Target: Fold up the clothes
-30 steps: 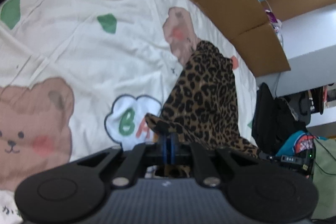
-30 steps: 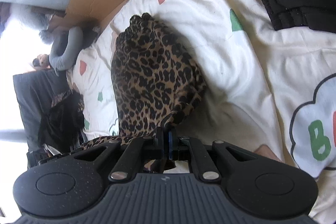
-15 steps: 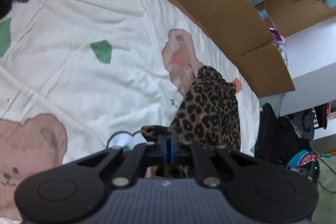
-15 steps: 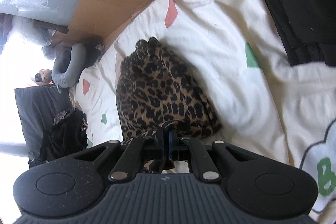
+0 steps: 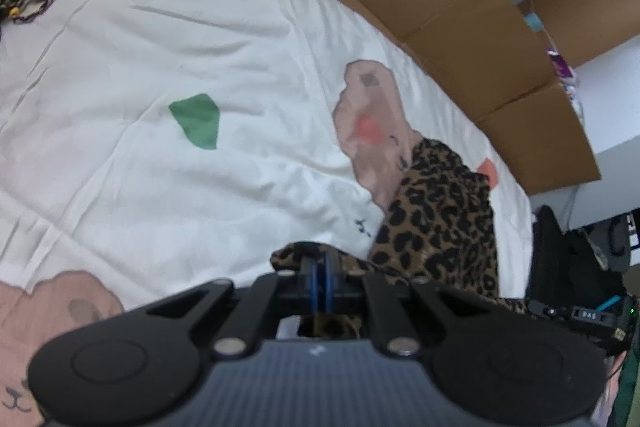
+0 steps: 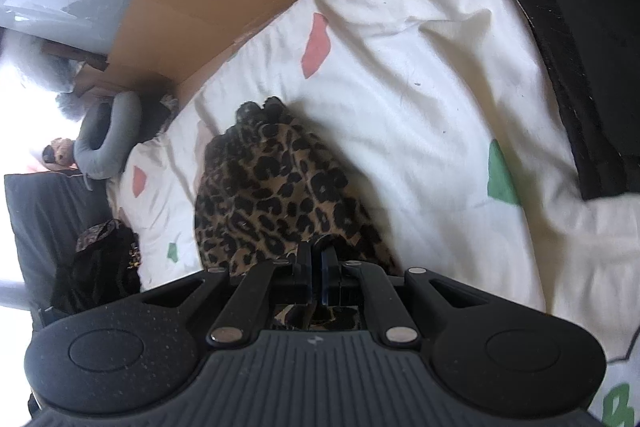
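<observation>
Nearest in the left view, the left gripper point(image 5: 318, 259) has its fingers pressed together on a corner of the leopard cloth point(image 5: 444, 219), and a little fold of the print sits over the tips. In the right view, the right gripper point(image 6: 318, 259) is the same: its fingers are closed on another edge of the cloth point(image 6: 272, 195), which bunches just in front of them. The cloth hangs from both grips and its far end lies on the white sheet point(image 5: 200, 59), over the printed bear point(image 5: 372, 123). I judge that the step in hand is to lift and spread the garment before a fold is made. To do it well, both grips should keep firm, the two hands should go apart until the edge between them is straight, and the free end should drag flat on the sheet without twisting. The fabric looks thin and slippery, so a loose pinch could let a corner fall. A black garment point(image 6: 580, 27) lies close on the right side, and it should not be caught. Farther away stands the cardboard point(image 5: 460, 11) along the bed edge. For writing, only a green "B" point(image 6: 618, 405) shows on the sheet at the lower corner of the right view; no brand can be read.
</observation>
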Motion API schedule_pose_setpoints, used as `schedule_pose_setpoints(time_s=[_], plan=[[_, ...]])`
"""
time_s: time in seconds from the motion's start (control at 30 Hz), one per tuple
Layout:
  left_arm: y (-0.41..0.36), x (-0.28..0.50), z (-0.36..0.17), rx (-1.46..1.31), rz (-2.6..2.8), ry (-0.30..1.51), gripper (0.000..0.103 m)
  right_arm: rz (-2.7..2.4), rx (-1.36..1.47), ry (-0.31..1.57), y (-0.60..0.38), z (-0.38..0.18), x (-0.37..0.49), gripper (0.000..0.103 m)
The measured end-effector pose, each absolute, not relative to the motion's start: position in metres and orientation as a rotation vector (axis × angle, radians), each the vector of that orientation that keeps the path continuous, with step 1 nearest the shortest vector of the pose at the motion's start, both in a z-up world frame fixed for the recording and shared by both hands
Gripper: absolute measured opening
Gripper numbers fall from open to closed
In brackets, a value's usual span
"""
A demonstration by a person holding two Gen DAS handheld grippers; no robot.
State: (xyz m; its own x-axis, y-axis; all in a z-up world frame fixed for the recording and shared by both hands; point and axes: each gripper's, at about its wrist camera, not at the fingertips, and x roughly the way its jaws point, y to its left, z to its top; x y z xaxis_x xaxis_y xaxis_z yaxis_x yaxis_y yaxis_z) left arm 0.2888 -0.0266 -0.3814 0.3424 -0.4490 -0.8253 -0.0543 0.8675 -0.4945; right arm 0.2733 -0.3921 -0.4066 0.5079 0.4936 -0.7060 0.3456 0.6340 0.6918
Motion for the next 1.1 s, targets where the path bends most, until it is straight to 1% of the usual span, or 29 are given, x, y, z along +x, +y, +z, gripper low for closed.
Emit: schedule_pose_setpoints(time_s=[0.33, 0.4, 0.47, 0.5, 0.53, 0.57, 0.6, 0.63, 0.9, 1.1], plan=[[-0.037, 0.311, -0.416, -0.424, -0.246, 1.255, 0.005, 0.069, 0.89, 1.11, -0.391, -0.432, 0.296, 0.003], [-0.039, 0.312, -0.417, -0.4, -0.253, 1.267, 0.008, 0.066, 0.895, 1.111, -0.392, -0.436, 0.299, 0.006], [-0.041, 0.312, -0.413, -0.377, -0.259, 1.272, 0.015, 0.071, 0.907, 1.102, -0.393, -0.434, 0.3, 0.007], [-0.043, 0.31, -0.408, -0.358, -0.266, 1.265, 0.024, 0.08, 0.891, 1.09, -0.393, -0.428, 0.299, 0.014], [-0.045, 0.307, -0.4, -0.331, -0.275, 1.247, 0.036, 0.088, 0.874, 1.078, -0.392, -0.421, 0.297, 0.03], [-0.047, 0.304, -0.393, -0.312, -0.279, 1.232, 0.043, 0.089, 0.846, 1.066, -0.391, -0.414, 0.295, 0.042], [-0.048, 0.301, -0.387, -0.307, -0.28, 1.218, 0.053, 0.087, 0.823, 1.052, -0.39, -0.407, 0.293, 0.053], [-0.049, 0.298, -0.381, -0.302, -0.281, 1.204, 0.054, 0.089, 0.814, 1.045, -0.389, -0.402, 0.29, 0.053], [-0.072, 0.272, -0.346, -0.308, -0.338, 1.156, 0.054, 0.094, 0.701, 1.015, -0.369, -0.369, 0.263, 0.053], [-0.098, 0.258, -0.346, -0.252, -0.359, 1.136, 0.054, 0.105, 0.544, 1.022, -0.34, -0.355, 0.252, 0.053]])
